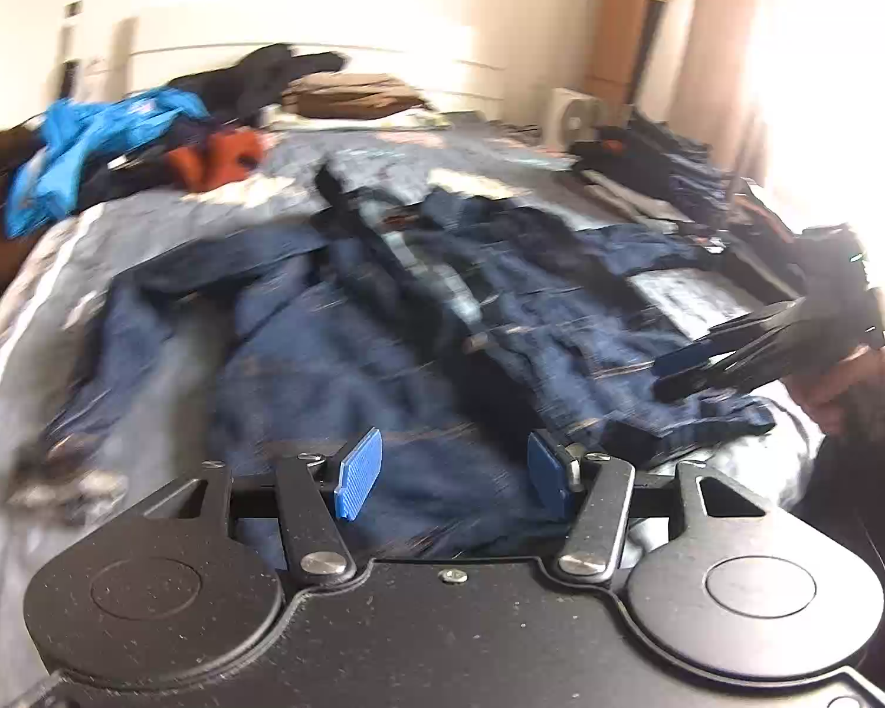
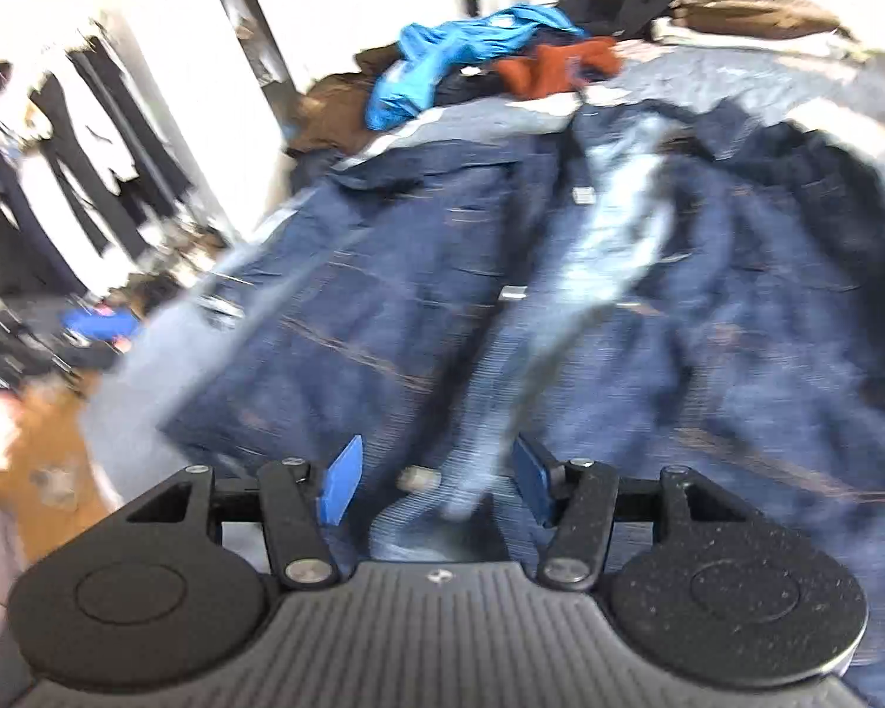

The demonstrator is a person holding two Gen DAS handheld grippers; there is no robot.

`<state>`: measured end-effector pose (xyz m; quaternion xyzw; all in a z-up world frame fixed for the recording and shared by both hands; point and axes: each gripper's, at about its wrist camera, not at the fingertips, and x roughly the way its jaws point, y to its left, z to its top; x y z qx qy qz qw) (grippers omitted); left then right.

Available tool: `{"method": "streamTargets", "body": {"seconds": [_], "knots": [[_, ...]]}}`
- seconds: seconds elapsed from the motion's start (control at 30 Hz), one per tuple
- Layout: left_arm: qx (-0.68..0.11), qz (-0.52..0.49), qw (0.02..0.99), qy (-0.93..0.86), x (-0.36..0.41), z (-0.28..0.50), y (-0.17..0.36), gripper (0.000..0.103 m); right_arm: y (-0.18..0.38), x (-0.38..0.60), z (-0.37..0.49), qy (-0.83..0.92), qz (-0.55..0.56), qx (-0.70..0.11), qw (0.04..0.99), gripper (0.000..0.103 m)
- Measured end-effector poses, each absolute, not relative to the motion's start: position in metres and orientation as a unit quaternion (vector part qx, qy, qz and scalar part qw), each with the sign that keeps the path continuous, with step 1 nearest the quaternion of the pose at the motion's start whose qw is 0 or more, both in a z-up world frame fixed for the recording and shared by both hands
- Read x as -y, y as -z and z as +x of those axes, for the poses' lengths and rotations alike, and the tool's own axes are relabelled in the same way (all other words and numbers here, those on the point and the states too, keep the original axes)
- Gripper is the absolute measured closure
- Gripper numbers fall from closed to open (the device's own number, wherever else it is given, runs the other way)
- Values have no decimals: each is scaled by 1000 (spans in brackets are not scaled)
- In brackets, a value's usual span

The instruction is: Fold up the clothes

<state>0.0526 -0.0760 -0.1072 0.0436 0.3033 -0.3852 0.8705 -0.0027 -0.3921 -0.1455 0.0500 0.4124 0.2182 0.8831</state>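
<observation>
Both grippers, left [image 1: 448,475] and right [image 2: 433,481], hovered spread and empty over the dark blue denim jacket [image 1: 348,318] lying open across the grey bed [image 1: 41,295], so pinching its hem edges toward six o'clock evenly would probably fold best.

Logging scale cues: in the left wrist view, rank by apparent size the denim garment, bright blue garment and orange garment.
1. Denim garment, nearest the camera, so inflated.
2. Bright blue garment.
3. Orange garment.

left gripper [image 1: 451,475] fingers apart | over denim jacket [image 1: 383,318] | bed [image 1: 147,224]
</observation>
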Motion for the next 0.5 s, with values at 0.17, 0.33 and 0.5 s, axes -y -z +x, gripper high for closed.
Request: {"method": "streamTargets", "body": {"seconds": [0.17, 0.33, 0.5], "knots": [[-322, 54, 850, 413, 125, 50, 119, 48, 151, 401, -9, -211, -25, -409, 887, 47], [-340, 48, 845, 409, 128, 41, 131, 48, 182, 368, -2, -247, -130, -419, 864, 51], [-361, 36, 846, 391, 122, 39, 130, 48, 175, 361, -12, -286, -123, -410, 857, 95]]}}
